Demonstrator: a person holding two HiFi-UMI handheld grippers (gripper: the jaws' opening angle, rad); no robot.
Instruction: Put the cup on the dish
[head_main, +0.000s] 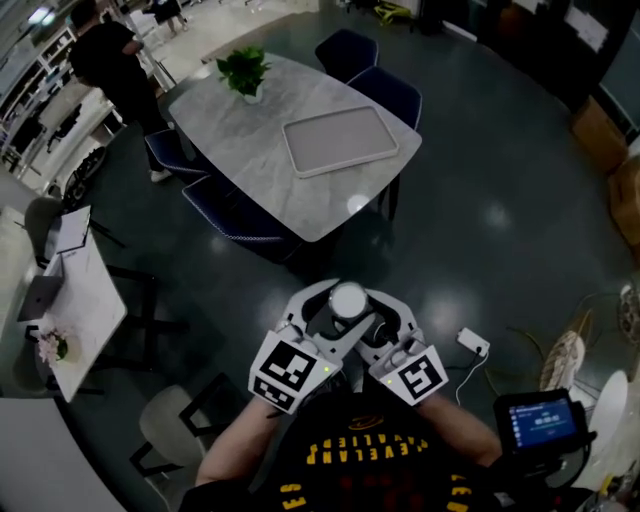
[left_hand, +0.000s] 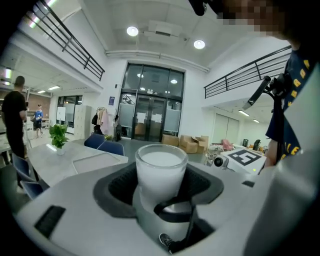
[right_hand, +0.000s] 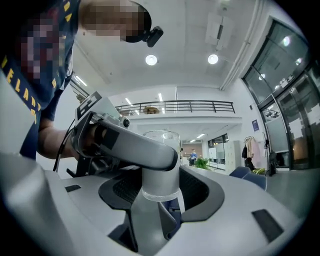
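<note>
Tabletop of pale grey marble (head_main: 250, 165) stands well ahead of the person, across a stretch of dark floor, with blue chairs round it. On it lies a flat rectangular grey tray (head_main: 341, 141), seemingly the dish, bare, with a small green potted plant (head_main: 243, 72) near the far corner. The left tongs (head_main: 322, 318) and the right tongs (head_main: 382, 318) are held close together at the person's chest, and both appear closed on one thing: a frosted white glass cup (head_main: 348, 299), upright, its long axis vertical, its rim showing above both sets of jaws. The tray lies straight ahead of the cup and far off. Neither hand is nearer, so the carry probably comes first.
</note>
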